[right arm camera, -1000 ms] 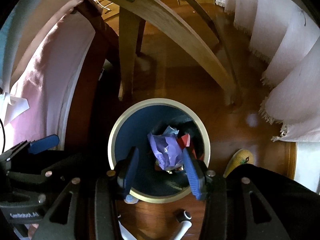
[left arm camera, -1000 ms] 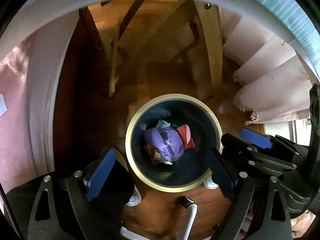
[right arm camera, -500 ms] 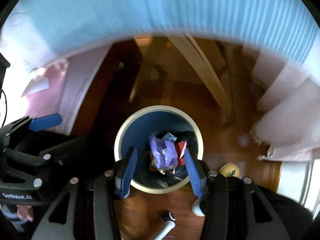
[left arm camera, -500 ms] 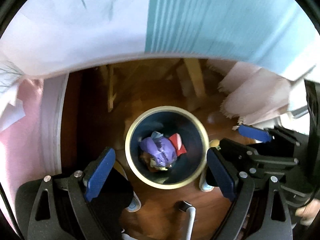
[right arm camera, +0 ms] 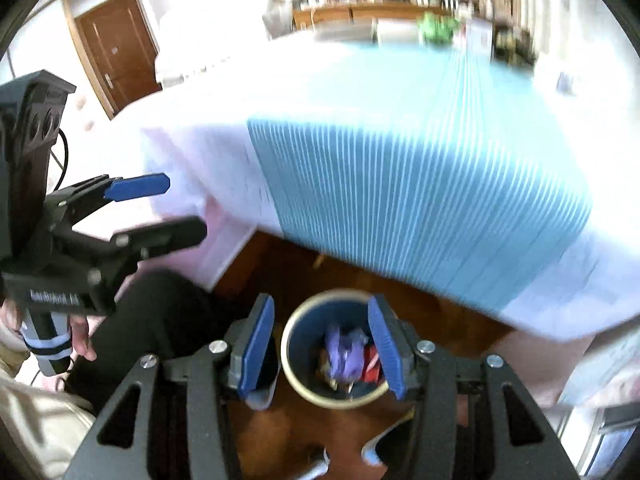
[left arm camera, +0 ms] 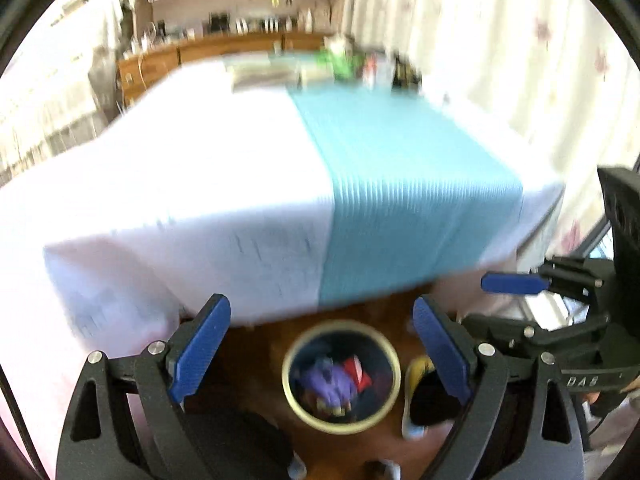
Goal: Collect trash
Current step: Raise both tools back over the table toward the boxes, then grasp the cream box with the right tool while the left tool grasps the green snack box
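A round, cream-rimmed wastebasket (left arm camera: 341, 376) with dark blue walls stands on the glossy wooden floor (right arm camera: 280, 432) at lower centre, holding crumpled purple paper (left arm camera: 330, 385) and a red scrap (left arm camera: 357, 371). Above it spreads the desk (left arm camera: 192, 184), draped in white cloth with a ribbed turquoise runner (left arm camera: 404, 184). The left gripper (left arm camera: 322, 348) and right gripper (right arm camera: 322, 344) hang with blue-padded jaws parted, empty. Blurred wooden shelving (left arm camera: 224, 46) lines the back wall.

A dark wooden floor (left arm camera: 256, 344) is carrying a round blue bin (left arm camera: 341, 378) with a cream rim, crumpled purple and red trash (right arm camera: 348, 354) sitting inside it. Above, a table (left arm camera: 224, 184) is wearing a white cloth crossed by a ribbed teal runner (left arm camera: 404, 184), with blurred clutter lying at its far end.
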A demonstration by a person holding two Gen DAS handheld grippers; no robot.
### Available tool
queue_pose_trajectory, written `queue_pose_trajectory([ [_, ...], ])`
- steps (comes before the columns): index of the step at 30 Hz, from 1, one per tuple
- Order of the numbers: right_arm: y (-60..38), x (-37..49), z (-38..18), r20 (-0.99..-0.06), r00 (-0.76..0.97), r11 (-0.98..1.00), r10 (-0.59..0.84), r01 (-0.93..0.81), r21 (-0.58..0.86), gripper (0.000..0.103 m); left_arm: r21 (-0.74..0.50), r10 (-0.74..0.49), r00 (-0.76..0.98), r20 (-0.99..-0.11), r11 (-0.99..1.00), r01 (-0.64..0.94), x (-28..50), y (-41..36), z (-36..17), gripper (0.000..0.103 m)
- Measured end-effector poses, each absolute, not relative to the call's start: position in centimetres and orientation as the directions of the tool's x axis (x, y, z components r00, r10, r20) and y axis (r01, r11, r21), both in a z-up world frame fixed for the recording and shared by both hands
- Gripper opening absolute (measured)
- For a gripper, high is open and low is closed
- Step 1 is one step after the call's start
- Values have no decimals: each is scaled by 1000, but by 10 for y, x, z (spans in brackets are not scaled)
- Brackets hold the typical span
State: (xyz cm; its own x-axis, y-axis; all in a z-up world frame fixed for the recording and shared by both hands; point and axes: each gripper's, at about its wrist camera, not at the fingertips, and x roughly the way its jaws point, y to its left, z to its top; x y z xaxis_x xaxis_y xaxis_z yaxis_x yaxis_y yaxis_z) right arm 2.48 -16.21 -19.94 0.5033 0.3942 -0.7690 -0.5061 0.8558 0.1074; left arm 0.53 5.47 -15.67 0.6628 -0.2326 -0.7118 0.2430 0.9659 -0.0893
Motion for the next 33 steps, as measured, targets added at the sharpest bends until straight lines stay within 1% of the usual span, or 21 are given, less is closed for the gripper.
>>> queue_pose_trajectory([
  [3, -160, 30, -166, -716, 568, 857, 407, -509, 83, 50, -43, -200, 726, -658, 973, 229, 15, 57, -121, 91],
  [6, -157, 40, -133, -654, 633, 858, 414, -511, 50, 50, -31, -186, 770, -610, 977, 211, 28, 63, -90, 91],
  [10, -156, 59, -100, -598, 700, 872, 390, -490, -4, 50, 0, -136, 802, -581, 986, 167, 54, 68, -61, 91],
  [13, -151, 82, -84, -573, 738, 895, 356, -446, -17, 50, -11, -115, 808, -578, 991, 133, 76, 74, -47, 91],
  [17, -155, 112, -74, -569, 748, 912, 340, -410, 6, 50, -28, -80, 800, -594, 996, 79, 100, 83, -43, 91],
  [24, -147, 155, -73, -600, 732, 912, 324, -410, -7, 50, -31, -90, 757, -648, 995, 92, 140, 86, -57, 91],
  [33, -146, 207, -89, -658, 685, 920, 314, -390, 34, 50, -111, -155, 669, -727, 988, 109, 196, 100, -83, 91],
])
